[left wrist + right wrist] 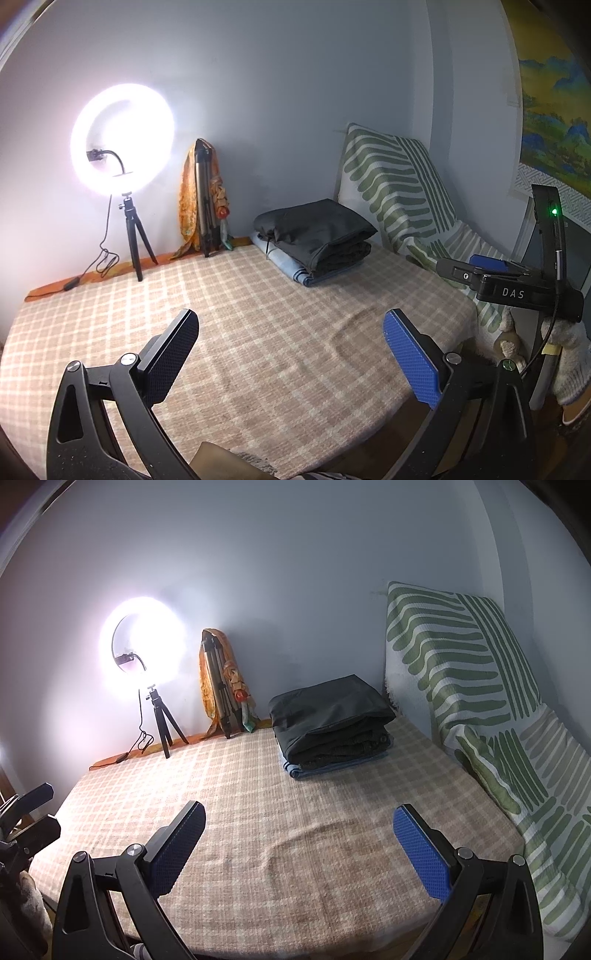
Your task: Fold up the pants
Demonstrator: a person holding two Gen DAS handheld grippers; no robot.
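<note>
A stack of folded pants sits at the far side of the checked bed cover (240,332) (295,812), near the wall. Dark pants (317,229) (332,716) lie on top, with a light blue pair (291,267) (306,770) at the bottom. My left gripper (291,354) hangs open over the near part of the bed, with nothing between its blue pads. My right gripper (299,845) is open too, also empty, well short of the stack. The right gripper's body (517,284) shows at the right of the left wrist view.
A lit ring light on a small tripod (123,147) (147,646) stands at the far left by the wall. A folded tripod draped with orange cloth (205,195) (223,683) leans beside it. A green-striped cushion (399,184) (472,672) rests against the right wall.
</note>
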